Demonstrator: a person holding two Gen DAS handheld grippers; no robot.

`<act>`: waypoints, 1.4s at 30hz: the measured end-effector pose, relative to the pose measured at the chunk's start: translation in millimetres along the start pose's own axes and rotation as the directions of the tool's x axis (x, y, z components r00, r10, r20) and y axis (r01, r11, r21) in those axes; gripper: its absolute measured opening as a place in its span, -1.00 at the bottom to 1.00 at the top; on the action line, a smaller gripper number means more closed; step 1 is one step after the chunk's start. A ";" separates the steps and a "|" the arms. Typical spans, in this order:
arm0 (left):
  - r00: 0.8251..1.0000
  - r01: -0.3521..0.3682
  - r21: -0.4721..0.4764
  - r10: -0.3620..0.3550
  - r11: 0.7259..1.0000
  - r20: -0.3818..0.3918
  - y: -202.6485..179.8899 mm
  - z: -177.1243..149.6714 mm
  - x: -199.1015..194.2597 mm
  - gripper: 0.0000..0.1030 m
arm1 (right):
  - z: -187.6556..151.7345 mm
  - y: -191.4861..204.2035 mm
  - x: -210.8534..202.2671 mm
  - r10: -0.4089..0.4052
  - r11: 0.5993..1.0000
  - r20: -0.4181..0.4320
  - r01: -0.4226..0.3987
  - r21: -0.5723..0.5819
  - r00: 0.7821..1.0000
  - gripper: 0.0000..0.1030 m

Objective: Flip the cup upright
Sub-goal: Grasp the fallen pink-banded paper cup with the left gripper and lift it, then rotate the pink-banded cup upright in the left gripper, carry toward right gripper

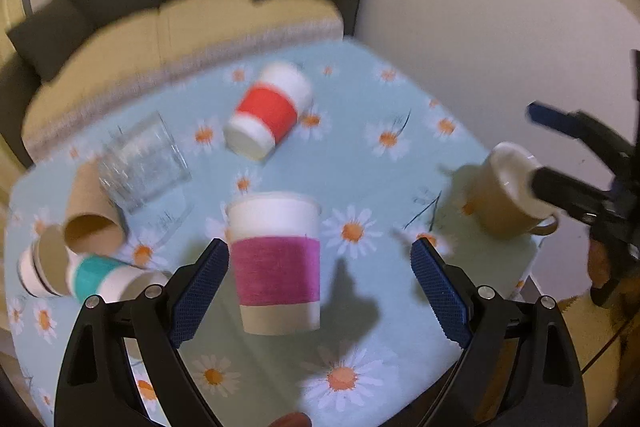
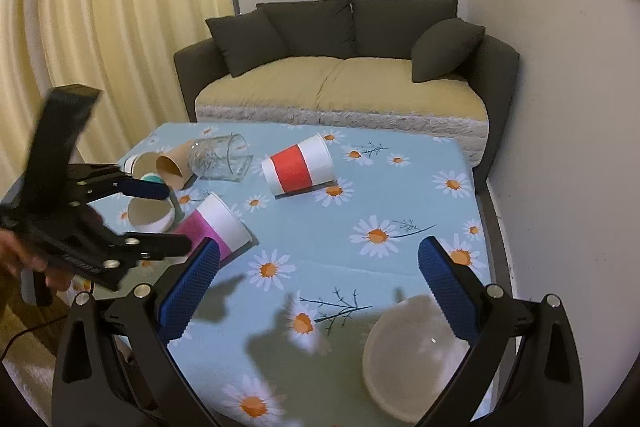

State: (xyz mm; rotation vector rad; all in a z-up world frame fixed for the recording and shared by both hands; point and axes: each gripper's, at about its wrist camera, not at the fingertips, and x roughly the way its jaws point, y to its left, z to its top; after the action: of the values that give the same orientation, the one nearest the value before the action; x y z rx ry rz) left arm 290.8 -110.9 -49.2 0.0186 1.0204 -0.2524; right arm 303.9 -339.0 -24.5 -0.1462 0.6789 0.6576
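Note:
A paper cup with a magenta sleeve [image 1: 276,263] stands on the daisy tablecloth [image 1: 360,163], between my left gripper's [image 1: 320,261] open fingers, wide white end up. It appears tilted in the right wrist view [image 2: 214,223]. My right gripper [image 2: 320,263] is open and empty above a tan mug [image 2: 416,359]; the mug also shows in the left wrist view [image 1: 504,191]. A red-sleeved cup [image 1: 268,111] lies on its side.
A glass [image 1: 144,163], a brown paper cup [image 1: 94,211] and a teal-sleeved cup [image 1: 108,277] lie tipped at the left. A white-rimmed cup [image 1: 40,265] lies beside them. A dark sofa [image 2: 344,67] stands behind the table.

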 end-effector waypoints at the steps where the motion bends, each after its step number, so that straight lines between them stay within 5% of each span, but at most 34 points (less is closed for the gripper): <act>1: 0.999 -0.013 -0.010 0.013 1.000 -0.029 2.3 3.2 6.9 0.75 | 0.9 -2.0 3.7 0.006 1.000 -0.013 -0.006 -0.001 1.000 0.91; 6: 0.983 -0.080 -0.037 0.073 0.996 -0.167 15.6 16.1 41.0 0.75 | 0.5 -10.4 17.2 0.001 1.000 -0.056 0.001 0.022 0.998 0.91; 15: 0.954 -0.155 -0.058 0.134 0.986 -0.269 26.2 16.8 73.2 0.70 | -3.3 -15.6 22.2 0.036 0.998 -0.072 -0.032 0.055 0.997 0.91; 19: 0.942 -0.160 -0.088 0.126 0.983 -0.311 32.1 13.4 82.5 0.24 | -2.9 -16.1 21.5 0.046 0.997 -0.068 -0.042 0.061 0.997 0.91; 42: 0.974 -0.085 -0.180 0.044 0.980 -0.224 37.4 -12.8 12.0 0.23 | 0.3 42.9 5.4 0.158 0.987 -0.112 -0.162 -0.024 0.981 0.91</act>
State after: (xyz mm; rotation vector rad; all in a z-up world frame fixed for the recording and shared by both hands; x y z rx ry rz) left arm 294.1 -75.3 -69.8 -0.0942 1.2578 -0.0940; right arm 281.2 -302.2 -24.1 -0.1606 0.7918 0.8199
